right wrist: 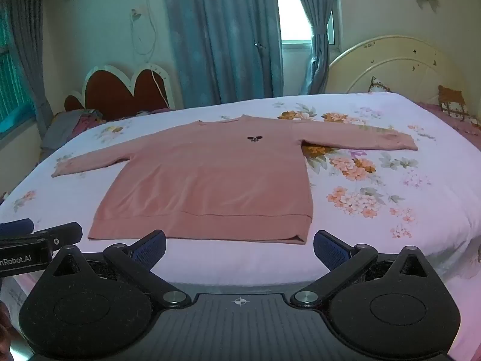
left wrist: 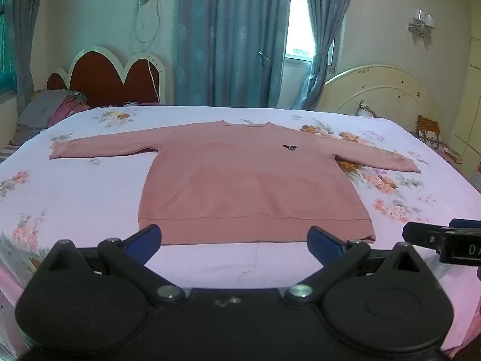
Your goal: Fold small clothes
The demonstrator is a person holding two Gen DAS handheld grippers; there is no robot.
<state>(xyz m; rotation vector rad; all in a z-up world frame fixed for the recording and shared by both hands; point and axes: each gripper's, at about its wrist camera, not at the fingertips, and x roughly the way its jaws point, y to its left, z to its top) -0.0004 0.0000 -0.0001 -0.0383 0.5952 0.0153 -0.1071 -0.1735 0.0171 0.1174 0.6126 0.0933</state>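
Observation:
A pink long-sleeved sweater [left wrist: 246, 180] [right wrist: 216, 177] lies flat on the bed, front up, both sleeves spread out sideways, hem toward me. A small dark emblem [left wrist: 289, 148] [right wrist: 254, 139] marks its chest. My left gripper [left wrist: 234, 240] hovers open just short of the hem, nothing between its blue pads. My right gripper [right wrist: 239, 248] is open too, near the hem's right corner, and holds nothing. Each gripper shows at the edge of the other's view: the right gripper [left wrist: 445, 240] at the right side, the left gripper [right wrist: 33, 234] at the left side.
The bed [left wrist: 75, 198] [right wrist: 390, 210] has a white floral sheet. A cream headboard [left wrist: 381, 90] [right wrist: 399, 63] and cushions stand at the right. A red headboard [left wrist: 111, 75] [right wrist: 126, 90] and a clothes pile [left wrist: 51, 111] sit at the far left, blue curtains [left wrist: 228, 36] behind.

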